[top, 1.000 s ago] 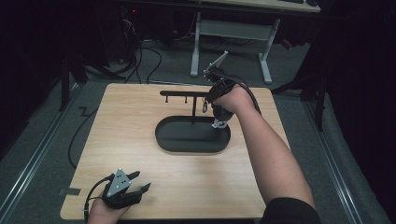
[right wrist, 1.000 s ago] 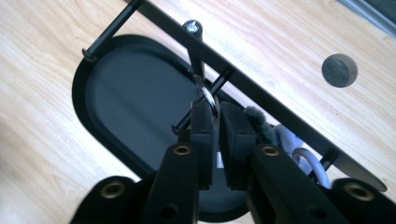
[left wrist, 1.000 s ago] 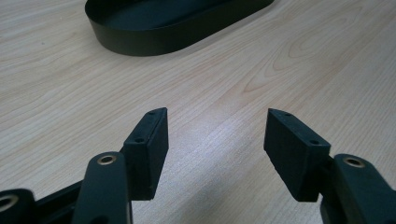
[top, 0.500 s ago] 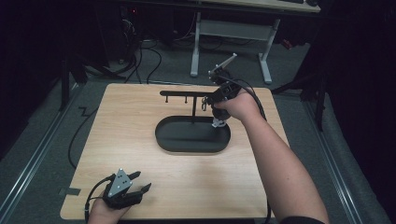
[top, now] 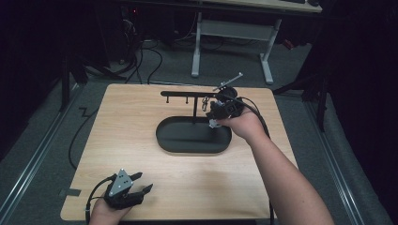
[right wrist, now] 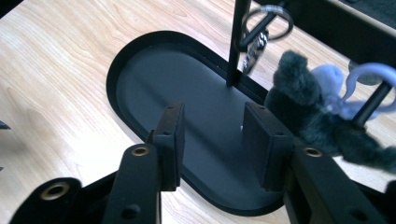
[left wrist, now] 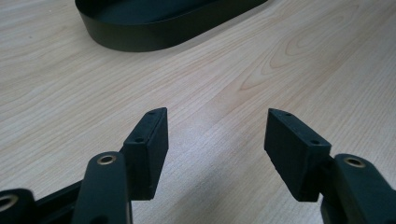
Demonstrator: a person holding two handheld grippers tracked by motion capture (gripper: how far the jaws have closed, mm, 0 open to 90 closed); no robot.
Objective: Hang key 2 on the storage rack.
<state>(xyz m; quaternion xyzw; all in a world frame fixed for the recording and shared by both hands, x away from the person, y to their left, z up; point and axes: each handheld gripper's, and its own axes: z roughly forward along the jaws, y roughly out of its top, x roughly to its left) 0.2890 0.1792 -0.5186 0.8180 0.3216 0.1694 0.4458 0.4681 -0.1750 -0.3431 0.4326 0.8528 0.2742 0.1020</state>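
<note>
My right gripper (right wrist: 212, 140) just opened, jaws half apart and empty above the black tray (right wrist: 140, 70); fuzzy keychain (right wrist: 303, 102) hangs beside it. Left gripper (left wrist: 217, 140) wide, empty.

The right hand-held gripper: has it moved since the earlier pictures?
Yes. In the high view the right hand-held gripper has moved rightward, from over the black oval tray toward its right end; its jaws have been opening, with nothing between them.

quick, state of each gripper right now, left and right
left gripper: open, nothing between its jaws, over bare table.
right gripper: open, jaws just opening, nothing between them, over the black tray.
</note>
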